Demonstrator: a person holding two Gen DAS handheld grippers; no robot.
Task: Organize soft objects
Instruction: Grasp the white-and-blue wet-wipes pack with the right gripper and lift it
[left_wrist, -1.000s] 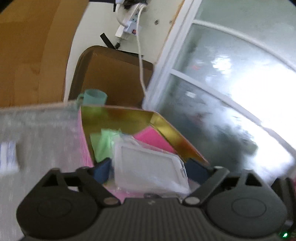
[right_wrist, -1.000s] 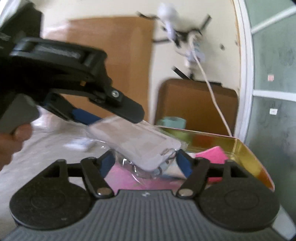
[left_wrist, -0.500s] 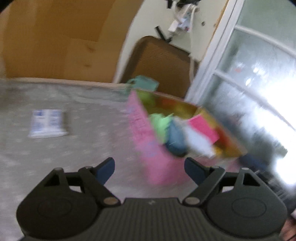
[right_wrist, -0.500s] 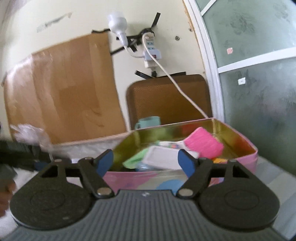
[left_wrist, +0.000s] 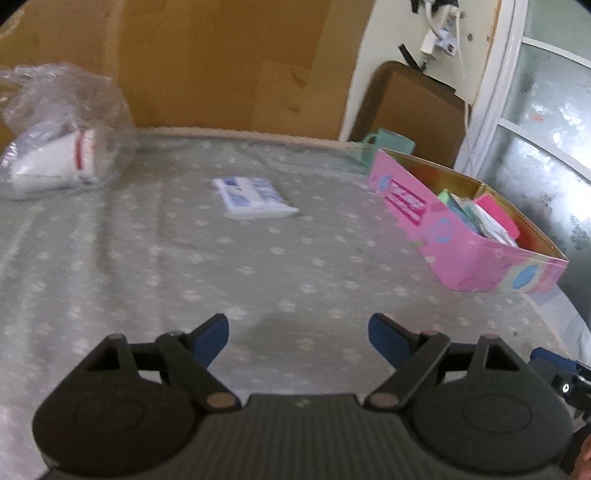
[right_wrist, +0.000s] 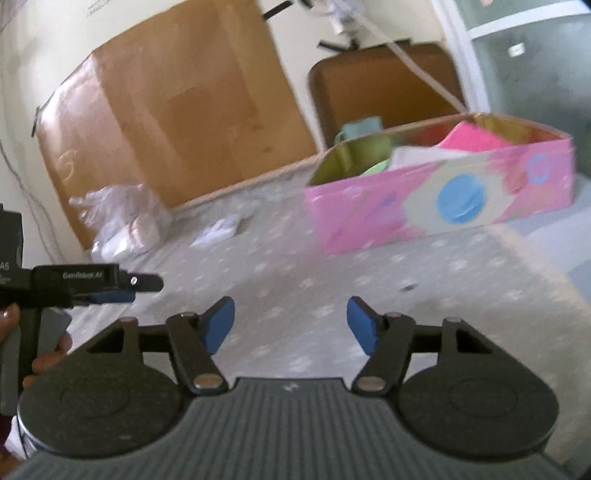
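Over the grey-green star-print tabletop (left_wrist: 258, 280) | left claw (left_wrist: 299, 334) wide, empty | right claw (right_wrist: 290, 325) closing on nothing | flat white-and-blue soft packet (left_wrist: 253, 197) lies mid-tabletop, apart from both | pink open-topped cardboard box (left_wrist: 469, 254) of soft items at right edge | crumpled clear plastic bag (left_wrist: 62, 129) far left.

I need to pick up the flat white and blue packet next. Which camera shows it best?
The left wrist view: the white and blue packet lies flat on the grey cloth, whole and unobstructed, its print visible. In the right wrist view it is only a small blurred white shape between the plastic bag and the pink box.
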